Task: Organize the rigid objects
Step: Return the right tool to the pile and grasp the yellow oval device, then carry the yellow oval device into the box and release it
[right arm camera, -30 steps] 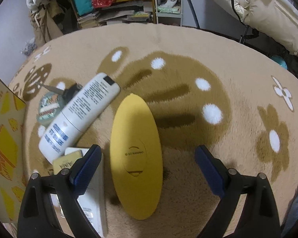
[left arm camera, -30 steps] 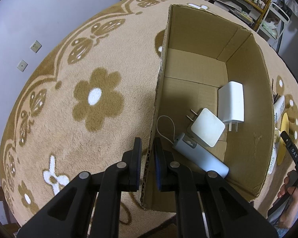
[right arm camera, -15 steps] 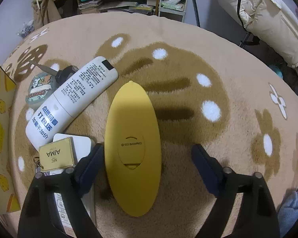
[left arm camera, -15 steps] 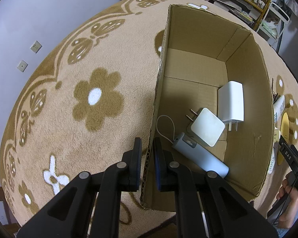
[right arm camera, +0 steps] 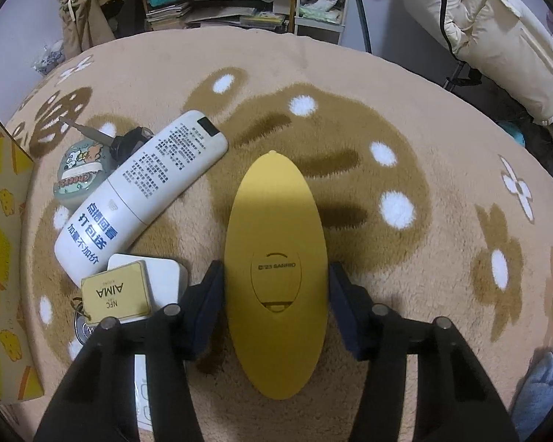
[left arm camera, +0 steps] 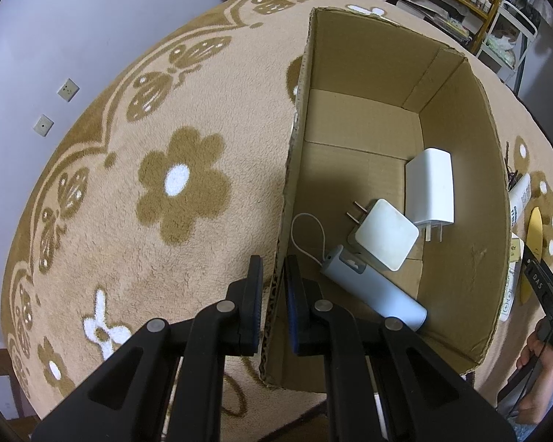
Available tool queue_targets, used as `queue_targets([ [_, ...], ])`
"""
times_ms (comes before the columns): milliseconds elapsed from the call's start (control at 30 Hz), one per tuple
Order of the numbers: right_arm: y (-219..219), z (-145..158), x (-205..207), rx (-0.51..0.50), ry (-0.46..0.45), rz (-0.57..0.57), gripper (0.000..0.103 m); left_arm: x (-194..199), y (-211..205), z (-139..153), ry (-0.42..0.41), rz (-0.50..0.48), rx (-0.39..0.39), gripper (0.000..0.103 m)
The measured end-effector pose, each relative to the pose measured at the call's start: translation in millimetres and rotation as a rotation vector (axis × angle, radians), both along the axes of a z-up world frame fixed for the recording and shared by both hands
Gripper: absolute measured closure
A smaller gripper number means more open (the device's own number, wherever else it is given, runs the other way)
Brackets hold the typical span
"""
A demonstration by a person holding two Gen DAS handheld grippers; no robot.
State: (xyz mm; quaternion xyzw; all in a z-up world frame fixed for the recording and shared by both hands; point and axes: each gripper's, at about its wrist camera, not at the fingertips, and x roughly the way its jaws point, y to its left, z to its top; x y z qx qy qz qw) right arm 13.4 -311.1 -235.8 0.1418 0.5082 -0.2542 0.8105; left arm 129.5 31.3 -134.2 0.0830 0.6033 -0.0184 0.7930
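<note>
Two black hand-held grippers work over a round beige plush rug [left arm camera: 210, 118] patterned with brown flowers and butterflies. The largest thing on it is an open brown cardboard box [left arm camera: 464, 169], whose near left wall is pinched between the nearly closed fingers of the left gripper [left arm camera: 273, 287]. Inside the box lie a pale blue-grey cylindrical device [left arm camera: 375, 293] with a white cord loop, a tall white plug adapter [left arm camera: 431, 184] and a square white charger [left arm camera: 387, 234] with two prongs. On the rug to the right of the box, the right gripper [right arm camera: 276, 305] straddles a flat yellow oval case [right arm camera: 276, 258], its fingers spread about the case's width, one pad at each long edge; whether they press it cannot be told. To its left lie a white bottle-shaped remote [right arm camera: 143, 188] with blue lettering, a yellow AIMA tag [right arm camera: 116, 296] on a white box, and a round green cartoon tin [right arm camera: 79, 173].
</note>
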Motion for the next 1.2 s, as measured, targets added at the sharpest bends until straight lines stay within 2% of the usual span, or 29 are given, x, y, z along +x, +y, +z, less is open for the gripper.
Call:
queue_targets([
  [367, -10.3, 17.1, -5.9, 0.048, -0.081, -0.031, 0.044, -0.6, -0.8, -0.5, 0.0, -0.003, 0.007, 0.093],
  [600, -2.6, 53.4, -5.1, 0.035, -0.164, 0.006, 0.044, -0.6, -1.0, -1.4, 0.0, -0.004, 0.011, 0.093],
  [767, 14.6, 81.4, -0.5, 0.044, -0.244, 0.068, 0.044, -1.1, -1.7, -1.9, 0.001, -0.008, 0.014, 0.093],
  [1200, 86.9, 115.5, 30.3, 0.073, -0.349, 0.279, 0.044, -1.9, -2.0, -2.2, 0.004, -0.005, 0.011, 0.093],
])
